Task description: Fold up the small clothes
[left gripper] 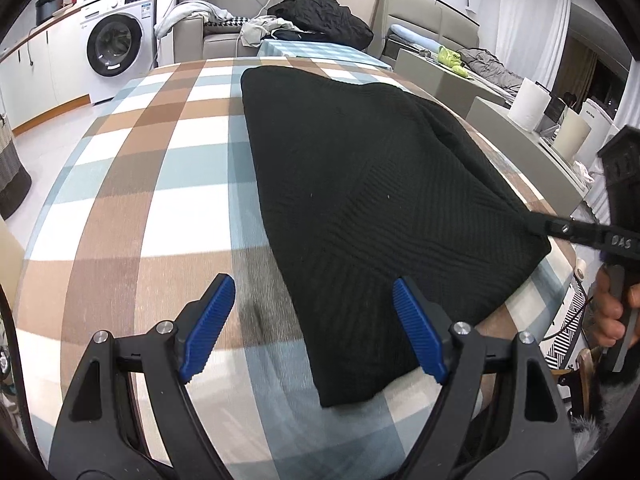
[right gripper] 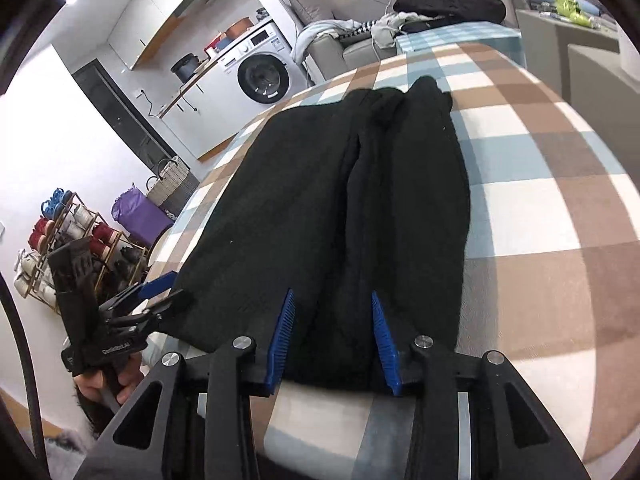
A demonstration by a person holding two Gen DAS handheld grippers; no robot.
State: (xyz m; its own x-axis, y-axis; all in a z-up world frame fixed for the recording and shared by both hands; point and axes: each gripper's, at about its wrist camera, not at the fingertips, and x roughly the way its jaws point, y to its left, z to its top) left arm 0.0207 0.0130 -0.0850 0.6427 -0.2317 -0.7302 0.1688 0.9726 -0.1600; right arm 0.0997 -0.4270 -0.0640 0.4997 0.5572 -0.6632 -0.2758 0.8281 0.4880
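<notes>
Now, left claw spread wide, nothing between the blue pads, hanging low over the near end of the garment; one pad above the black knit, the other above bare plaid cloth. Right claw half spread, pads apart, astride a raised lengthwise fold at the garment's near edge, not seen pressing on it. From the left view, tip of that claw right at the garment's right edge, a hand on its handle further right.

Garment laid lengthwise on the bench, folded into a long strip, narrowing toward the far end, a seam of two overlapped flaps down its middle in the right view. Plaid cloth in brown, blue and white under all of it.

Beyond the bench: a sofa heaped with dark clothes, a washer far left, a paper roll at right. Shoe rack on the floor, left in the right view.
</notes>
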